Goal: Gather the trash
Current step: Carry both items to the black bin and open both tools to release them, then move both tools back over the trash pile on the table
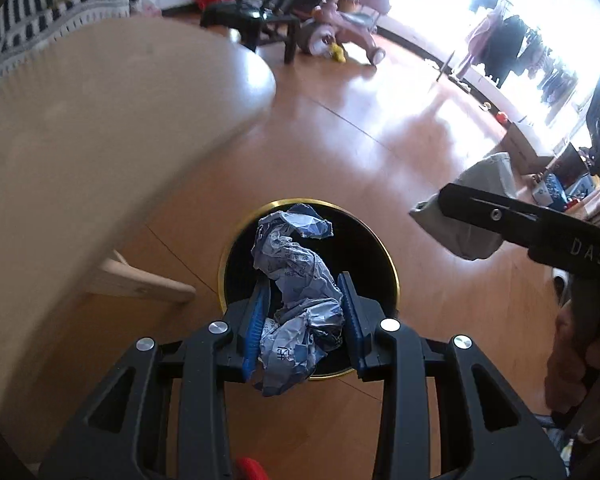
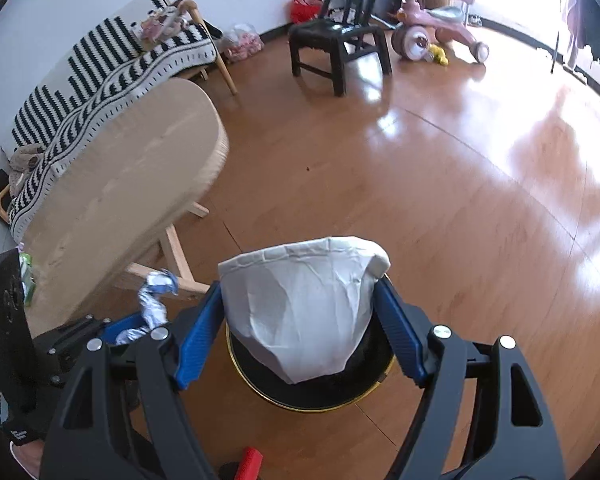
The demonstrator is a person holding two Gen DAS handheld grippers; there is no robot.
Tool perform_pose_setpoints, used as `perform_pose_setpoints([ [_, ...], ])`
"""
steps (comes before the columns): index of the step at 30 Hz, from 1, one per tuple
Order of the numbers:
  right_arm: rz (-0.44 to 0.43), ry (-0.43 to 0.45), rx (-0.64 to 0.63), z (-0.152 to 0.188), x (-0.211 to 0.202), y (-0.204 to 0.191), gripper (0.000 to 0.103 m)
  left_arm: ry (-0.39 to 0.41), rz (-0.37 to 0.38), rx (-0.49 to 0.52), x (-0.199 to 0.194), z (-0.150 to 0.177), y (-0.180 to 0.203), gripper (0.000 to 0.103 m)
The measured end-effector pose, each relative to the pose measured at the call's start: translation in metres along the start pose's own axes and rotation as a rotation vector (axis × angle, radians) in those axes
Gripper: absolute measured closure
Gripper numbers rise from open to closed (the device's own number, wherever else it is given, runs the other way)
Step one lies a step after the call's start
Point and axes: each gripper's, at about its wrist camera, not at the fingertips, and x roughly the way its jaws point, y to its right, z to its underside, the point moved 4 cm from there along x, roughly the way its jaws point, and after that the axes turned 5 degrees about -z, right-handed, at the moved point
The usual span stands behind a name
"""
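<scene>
I'm at the drop: my left gripper (image 1: 302, 312) clamps crumpled blue-printed paper (image 1: 296, 280) over the gold-rimmed black bin (image 1: 392, 276); my right gripper (image 2: 300, 320) clamps a white paper cup (image 2: 300, 308) above it. Next, release both.

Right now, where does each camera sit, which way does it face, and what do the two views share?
Left wrist: sits on the left tongs, faces steeply down at the bin on the floor; its tongs grip crumpled paper; the right tongs and a hand show at the right edge.
Right wrist: sits on the right tongs, faces down over the same bin; its tongs hold a paper cup; the left tongs show at left.
Shared: bin, paper, cup, table, tricycle.
</scene>
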Motion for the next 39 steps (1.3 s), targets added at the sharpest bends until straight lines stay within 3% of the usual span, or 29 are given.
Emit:
perform_pose_setpoints([
  [7,0.004,-0.066,0.023,0.014,0.035,0.006,0.029,-0.056,-0.03,0.056,0.027,0.008,-0.001,0.068],
  [24,0.005,-0.088,0.032,0.01,0.049,0.005,0.027,-0.068,-0.02,0.015,0.036,0.001,0.005,0.067],
  [27,0.006,-0.091,0.038,0.007,0.051,0.005,0.024,-0.068,-0.016,0.022,0.037,0.001,0.006,0.058],
  [29,0.002,-0.096,0.045,0.005,0.052,0.005,0.024,-0.057,-0.022,0.027,0.036,0.0,0.007,0.038],
  [39,0.004,-0.095,0.053,0.007,0.051,0.009,0.022,-0.045,-0.043,0.021,0.034,-0.002,0.005,0.032],
])
